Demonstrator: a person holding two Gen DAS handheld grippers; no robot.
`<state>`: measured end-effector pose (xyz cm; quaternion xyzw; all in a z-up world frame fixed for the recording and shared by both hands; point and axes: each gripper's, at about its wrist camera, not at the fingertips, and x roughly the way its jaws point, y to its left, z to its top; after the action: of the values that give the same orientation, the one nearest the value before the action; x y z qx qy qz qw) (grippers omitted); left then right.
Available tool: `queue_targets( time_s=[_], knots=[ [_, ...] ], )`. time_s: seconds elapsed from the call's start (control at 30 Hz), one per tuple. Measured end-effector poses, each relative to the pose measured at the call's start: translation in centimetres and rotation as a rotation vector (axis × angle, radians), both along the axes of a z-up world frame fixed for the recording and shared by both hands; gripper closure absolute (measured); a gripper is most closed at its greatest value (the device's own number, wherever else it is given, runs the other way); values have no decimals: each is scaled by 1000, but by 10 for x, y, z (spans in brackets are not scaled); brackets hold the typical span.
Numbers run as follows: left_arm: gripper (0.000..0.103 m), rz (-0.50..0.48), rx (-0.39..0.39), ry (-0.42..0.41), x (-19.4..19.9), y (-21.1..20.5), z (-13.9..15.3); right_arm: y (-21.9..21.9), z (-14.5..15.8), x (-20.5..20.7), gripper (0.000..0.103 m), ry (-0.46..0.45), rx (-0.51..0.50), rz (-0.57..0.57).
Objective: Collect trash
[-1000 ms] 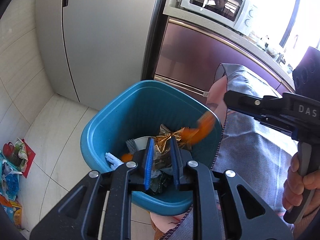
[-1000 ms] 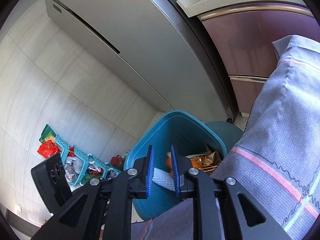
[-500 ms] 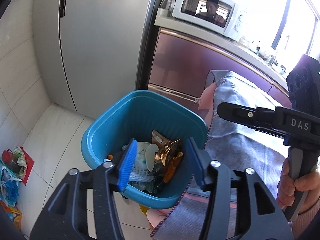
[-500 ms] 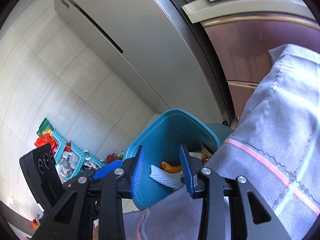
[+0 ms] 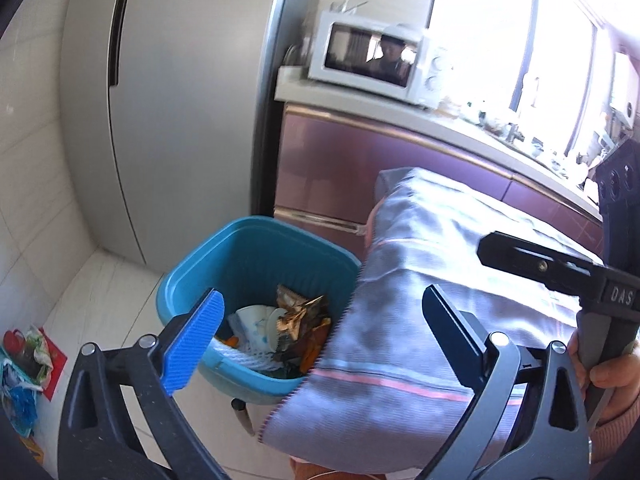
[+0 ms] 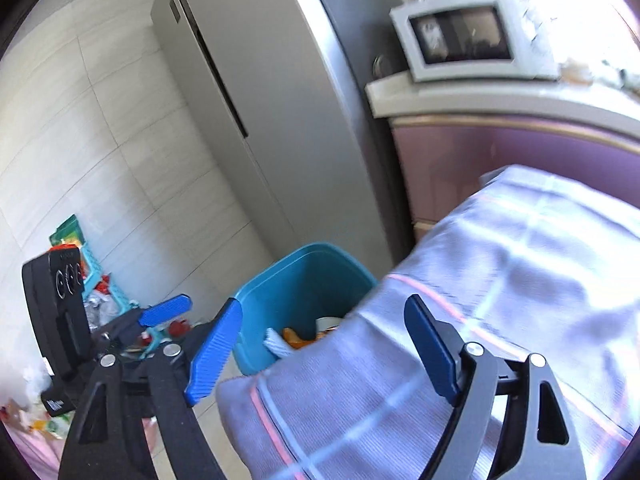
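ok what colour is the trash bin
Blue-teal; the trash bin shows best in the left wrist view.

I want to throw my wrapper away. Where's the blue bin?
The blue bin stands on the floor, low in both views, in front of the grey fridge and beside the purple cabinet.

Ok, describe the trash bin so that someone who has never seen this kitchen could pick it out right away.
Find the tall grey fridge and the purple cabinet under the white microwave. On the pale tiled floor in front of where they meet stands the bin, beside a grey cloth. It is the only teal open-topped tub, with wrappers and orange scraps inside.
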<state>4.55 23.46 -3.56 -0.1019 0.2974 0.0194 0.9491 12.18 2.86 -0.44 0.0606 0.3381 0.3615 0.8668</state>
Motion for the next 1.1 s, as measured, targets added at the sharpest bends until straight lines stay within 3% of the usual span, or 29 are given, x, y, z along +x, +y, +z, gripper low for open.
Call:
queue_targets(
  time_s=[0.17,0.6,0.8,1.1],
  knots=[
    [6,-27,38,-77,-14,-33,12,-43,4,-37,7,-114,-37,-132],
    [6,-70,103,-221,-25,-114,30,-139,0,-99,7,-240,-107,-455],
    [6,-91,141,-271,-30,-141,35,-166,1,-117,7,-288,-109,-552],
    [6,-128,164,-294,-35,-168,33,-175,4,-138,7,-352,-150,-610]
  ],
)
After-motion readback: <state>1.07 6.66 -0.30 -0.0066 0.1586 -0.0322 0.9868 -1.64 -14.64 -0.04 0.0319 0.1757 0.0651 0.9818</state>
